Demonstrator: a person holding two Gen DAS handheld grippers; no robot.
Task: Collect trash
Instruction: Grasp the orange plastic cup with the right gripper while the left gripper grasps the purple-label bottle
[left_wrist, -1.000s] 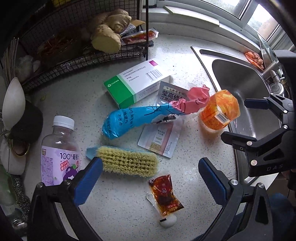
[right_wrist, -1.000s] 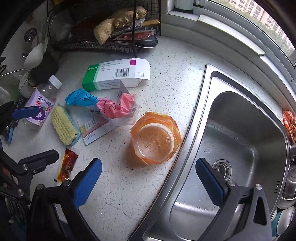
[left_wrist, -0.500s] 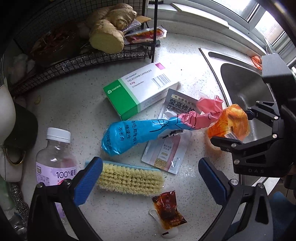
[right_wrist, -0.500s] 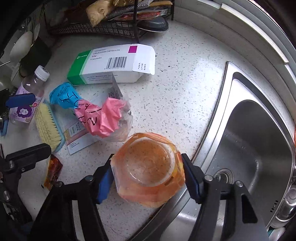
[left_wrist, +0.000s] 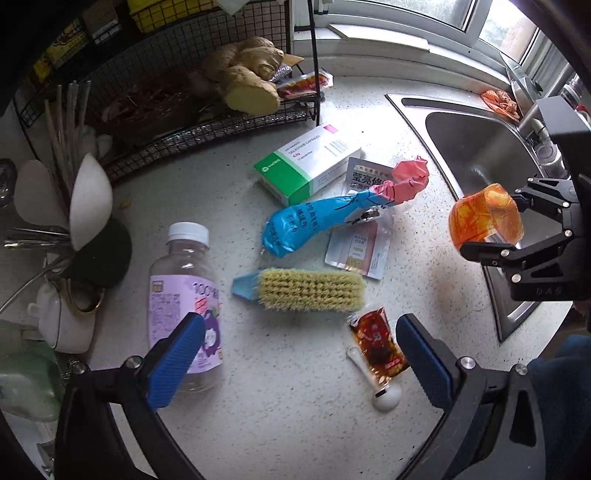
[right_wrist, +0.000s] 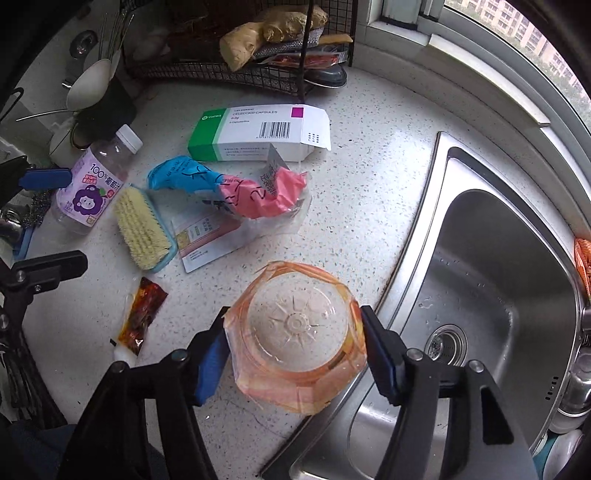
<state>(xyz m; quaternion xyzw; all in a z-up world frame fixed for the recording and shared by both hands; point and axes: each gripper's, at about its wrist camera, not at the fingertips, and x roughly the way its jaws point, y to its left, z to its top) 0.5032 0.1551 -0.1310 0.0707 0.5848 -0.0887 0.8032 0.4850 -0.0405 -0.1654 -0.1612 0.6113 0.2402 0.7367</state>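
Orange plastic cup (right_wrist: 295, 339) clamped between the right gripper's (right_wrist: 295, 350) blue fingers (right_wrist: 212, 360), pads on opposite sides, held above the worktop (right_wrist: 369, 206) edge beside the sink (right_wrist: 498, 258). Left gripper (left_wrist: 299, 354) fingers spread wide, empty, over the brush (left_wrist: 306, 290) and sauce sachet (left_wrist: 376, 343).
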